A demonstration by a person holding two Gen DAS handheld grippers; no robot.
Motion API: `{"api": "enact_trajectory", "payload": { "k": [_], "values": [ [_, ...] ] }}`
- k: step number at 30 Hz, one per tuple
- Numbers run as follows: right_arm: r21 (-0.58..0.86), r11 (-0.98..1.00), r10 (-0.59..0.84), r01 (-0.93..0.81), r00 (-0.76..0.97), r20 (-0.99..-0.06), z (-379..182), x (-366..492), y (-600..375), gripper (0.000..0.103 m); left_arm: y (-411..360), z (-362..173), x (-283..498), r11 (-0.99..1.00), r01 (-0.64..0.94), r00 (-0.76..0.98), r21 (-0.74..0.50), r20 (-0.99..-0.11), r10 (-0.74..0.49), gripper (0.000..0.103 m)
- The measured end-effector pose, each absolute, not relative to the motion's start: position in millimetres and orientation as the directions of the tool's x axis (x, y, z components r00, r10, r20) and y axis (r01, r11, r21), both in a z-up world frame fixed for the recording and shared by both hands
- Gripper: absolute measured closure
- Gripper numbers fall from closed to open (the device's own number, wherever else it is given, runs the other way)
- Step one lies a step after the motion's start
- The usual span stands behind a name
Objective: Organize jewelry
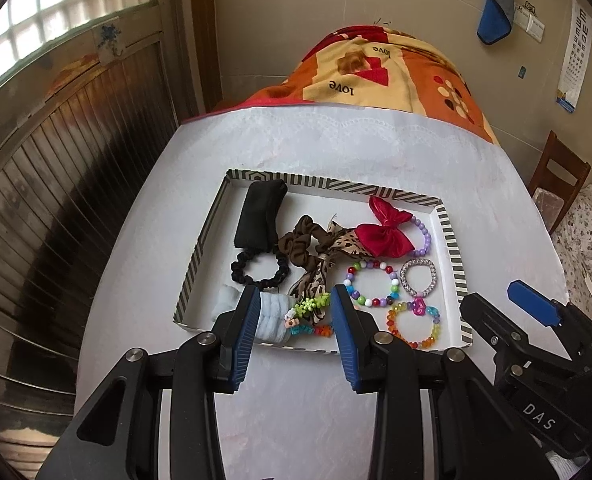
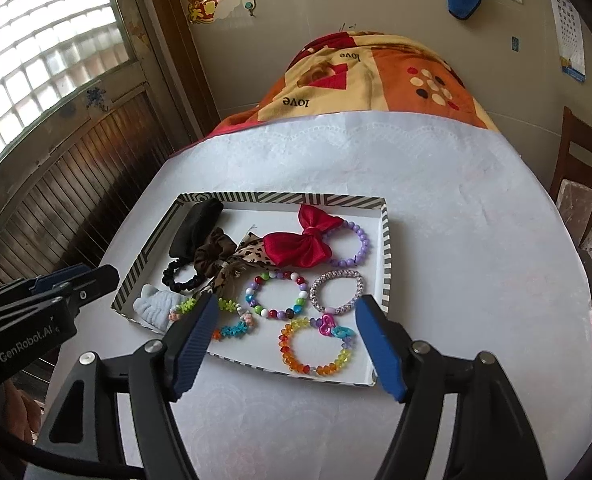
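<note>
Jewelry in tray (image 2: pixel 385 240) ahead of both spread, empty grippers, left gripper (image 1: pixel 292 316) and right gripper (image 2: pixel 286 326). Bead bracelet (image 2: pixel 316 346): light, floppy, slippery; pinch one strand side.

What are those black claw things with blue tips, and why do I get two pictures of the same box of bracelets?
Those are two hand-held grippers; a person carries one in each hand, and no robot arm is involved. Each has a camera looking forward along its blue fingers. One picture comes from the left gripper, the other from the right gripper, hence two angles. Both have their jaws open and hold nothing. On the white tablecloth sits a shallow striped box containing bead bracelets, a red bow, a black hair tie, a brown scrunchie and a pale blue cloth band. Everything already lies inside the box.
</note>
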State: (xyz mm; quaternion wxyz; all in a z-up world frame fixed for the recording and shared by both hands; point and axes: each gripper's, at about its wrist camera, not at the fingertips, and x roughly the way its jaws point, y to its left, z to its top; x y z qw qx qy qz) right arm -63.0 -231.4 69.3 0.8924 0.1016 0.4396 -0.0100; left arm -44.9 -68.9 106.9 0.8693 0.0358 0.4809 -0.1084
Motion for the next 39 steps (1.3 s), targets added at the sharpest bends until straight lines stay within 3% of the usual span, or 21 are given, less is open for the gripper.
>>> {"api": "enact_trajectory", "payload": {
  "k": [39],
  "values": [
    [0.155, 0.983, 0.068, 0.096, 0.595, -0.801, 64.9, -58.6, -231.6, 0.028, -69.9, 102.6, -40.7, 0.975, 0.220, 0.513, -0.015, -0.849, -0.128, 0.077]
  ]
}}
